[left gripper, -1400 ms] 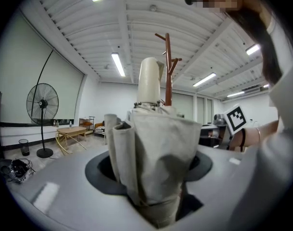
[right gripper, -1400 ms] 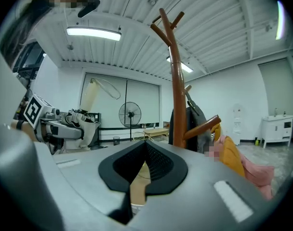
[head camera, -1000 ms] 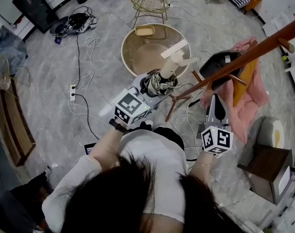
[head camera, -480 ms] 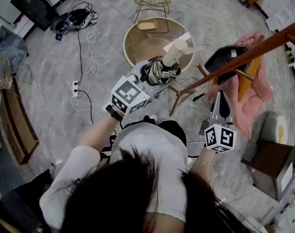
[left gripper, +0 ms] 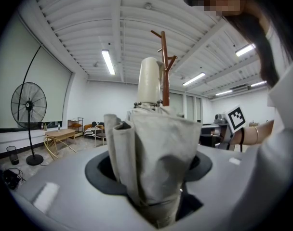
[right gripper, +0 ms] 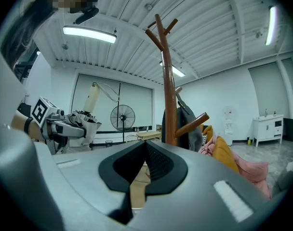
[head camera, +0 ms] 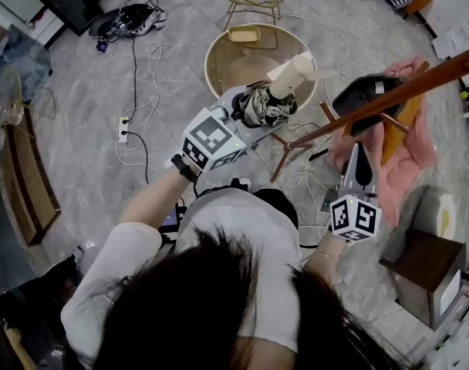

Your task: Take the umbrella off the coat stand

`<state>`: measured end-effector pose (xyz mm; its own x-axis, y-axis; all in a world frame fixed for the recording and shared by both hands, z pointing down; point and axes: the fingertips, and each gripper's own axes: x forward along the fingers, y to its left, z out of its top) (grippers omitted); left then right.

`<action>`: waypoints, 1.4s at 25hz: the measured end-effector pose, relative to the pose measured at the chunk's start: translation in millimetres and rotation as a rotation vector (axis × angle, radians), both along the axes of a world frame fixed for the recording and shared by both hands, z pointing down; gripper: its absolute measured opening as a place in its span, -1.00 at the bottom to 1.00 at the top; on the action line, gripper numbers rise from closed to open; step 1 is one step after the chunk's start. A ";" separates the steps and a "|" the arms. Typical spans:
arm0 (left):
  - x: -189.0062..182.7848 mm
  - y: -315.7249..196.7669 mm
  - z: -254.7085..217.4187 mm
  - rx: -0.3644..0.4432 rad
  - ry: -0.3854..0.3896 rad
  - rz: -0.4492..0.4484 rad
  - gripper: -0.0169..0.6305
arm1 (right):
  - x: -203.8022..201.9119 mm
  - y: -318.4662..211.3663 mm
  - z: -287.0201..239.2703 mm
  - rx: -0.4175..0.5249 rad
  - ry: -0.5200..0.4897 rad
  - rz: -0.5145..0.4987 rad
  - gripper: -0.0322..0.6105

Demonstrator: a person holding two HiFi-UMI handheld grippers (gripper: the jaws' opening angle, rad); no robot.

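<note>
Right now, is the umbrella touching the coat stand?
Apart. The right gripper view shows the umbrella, clamped in the left gripper, with open room and a fan between it and the coat stand.

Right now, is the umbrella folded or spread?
Folded: the umbrella has its grey canopy bunched in pleats, clamped between the jaws of the left gripper, clear of the coat stand.

Umbrella point(head camera: 267, 105) left of coat stand point(head camera: 389, 97); round table point(head camera: 233, 74) seemingly behind umbrella.
</note>
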<state>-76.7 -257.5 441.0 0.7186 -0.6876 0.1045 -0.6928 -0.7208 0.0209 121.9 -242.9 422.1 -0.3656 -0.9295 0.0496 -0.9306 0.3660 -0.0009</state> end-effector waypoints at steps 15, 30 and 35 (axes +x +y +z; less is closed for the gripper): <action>2.6 1.9 -12.3 0.005 -0.001 0.003 0.08 | -1.1 4.9 -5.9 0.008 0.017 -0.013 -0.89; -0.5 4.4 -13.2 0.006 -0.014 0.009 0.08 | 2.7 9.9 -4.0 0.000 0.014 0.000 -0.89; -7.4 11.2 -10.9 0.013 -0.021 0.012 0.08 | -2.2 16.5 -4.3 0.011 0.016 0.000 -0.89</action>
